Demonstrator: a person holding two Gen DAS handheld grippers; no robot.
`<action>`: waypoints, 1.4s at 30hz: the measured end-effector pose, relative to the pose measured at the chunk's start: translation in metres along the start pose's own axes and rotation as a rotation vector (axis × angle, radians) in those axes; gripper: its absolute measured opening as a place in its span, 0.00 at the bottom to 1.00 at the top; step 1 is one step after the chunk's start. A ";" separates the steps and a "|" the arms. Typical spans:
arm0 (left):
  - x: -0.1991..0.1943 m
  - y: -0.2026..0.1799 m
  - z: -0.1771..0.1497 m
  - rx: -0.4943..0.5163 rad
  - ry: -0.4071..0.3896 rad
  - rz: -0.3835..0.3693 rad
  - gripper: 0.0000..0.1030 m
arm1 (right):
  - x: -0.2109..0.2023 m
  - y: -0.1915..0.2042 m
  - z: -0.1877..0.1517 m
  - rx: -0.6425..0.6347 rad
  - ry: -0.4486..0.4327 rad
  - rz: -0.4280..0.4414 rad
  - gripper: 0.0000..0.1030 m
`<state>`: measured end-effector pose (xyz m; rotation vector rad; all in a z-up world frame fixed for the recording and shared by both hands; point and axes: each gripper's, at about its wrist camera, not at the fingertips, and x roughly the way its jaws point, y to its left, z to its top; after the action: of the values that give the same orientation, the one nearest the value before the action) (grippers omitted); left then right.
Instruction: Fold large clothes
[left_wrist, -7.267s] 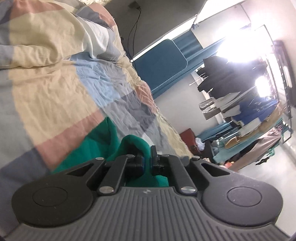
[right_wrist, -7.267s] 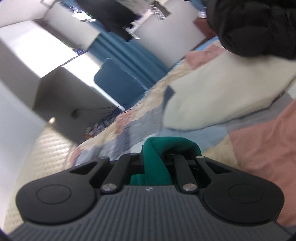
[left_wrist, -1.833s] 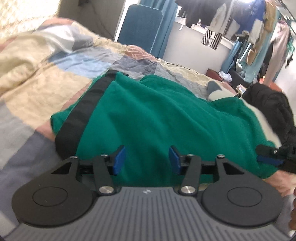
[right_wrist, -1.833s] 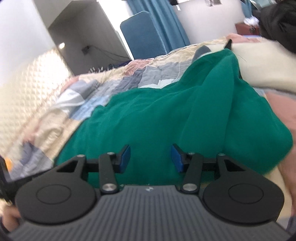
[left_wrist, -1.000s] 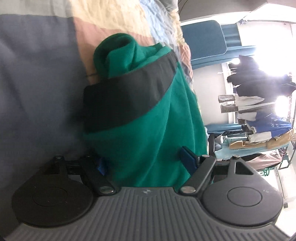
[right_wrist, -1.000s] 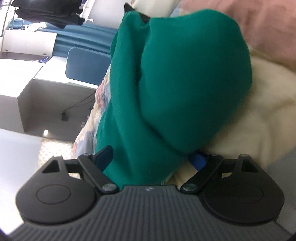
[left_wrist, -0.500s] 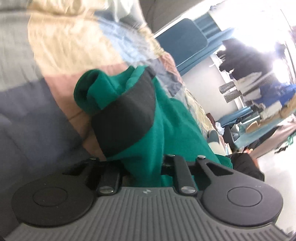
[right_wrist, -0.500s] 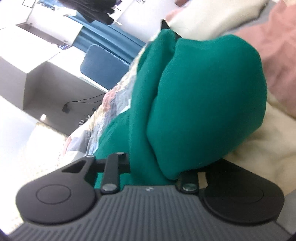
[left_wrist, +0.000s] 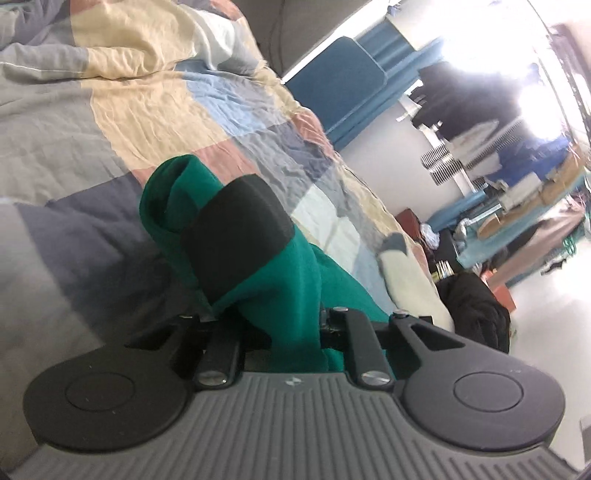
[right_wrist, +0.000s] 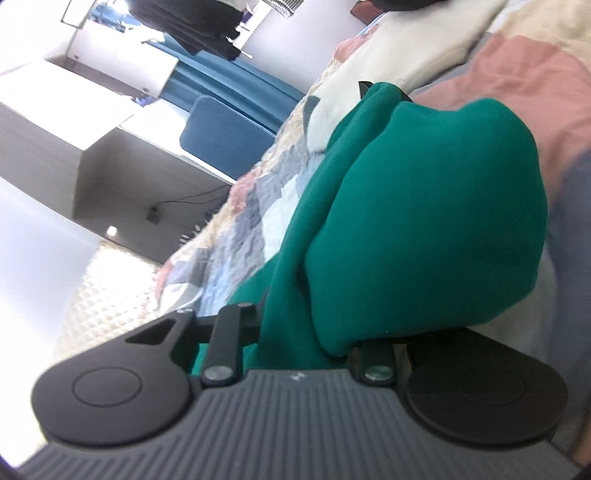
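**Thick bunches in both grips could slip**

The left hand-held gripper (left_wrist: 295, 332) is clenched on a gathered wad of the soft green fleece garment (left_wrist: 295, 273), its black band (left_wrist: 236, 240) bulging just past the jaws; the right hand-held gripper (right_wrist: 303, 332) grasps another fat roll of the same garment (right_wrist: 424, 221); both sets of jaws have just been closing onto this cloth. Each bunch looks layered, so an inner layer might slide free, or the two ends could sag unevenly; beyond, the garment trails onto the patchwork quilted bed (left_wrist: 140, 110), where dragging may rumple the fold; a black jacket (left_wrist: 472, 306) lies further off.
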<state>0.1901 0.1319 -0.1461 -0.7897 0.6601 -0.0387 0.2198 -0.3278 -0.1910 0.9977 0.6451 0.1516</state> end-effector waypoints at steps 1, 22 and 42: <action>-0.004 0.001 -0.005 0.004 0.006 0.002 0.17 | -0.001 -0.001 -0.002 0.004 -0.002 -0.004 0.32; 0.028 -0.034 0.050 -0.060 -0.032 -0.225 0.60 | 0.022 0.037 0.054 -0.063 -0.043 0.095 0.61; 0.187 -0.030 0.096 0.164 -0.141 -0.204 0.67 | 0.168 0.043 0.111 -0.294 -0.056 -0.025 0.67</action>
<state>0.4003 0.1218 -0.1767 -0.6913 0.4352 -0.2184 0.4254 -0.3182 -0.1875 0.7081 0.5654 0.1896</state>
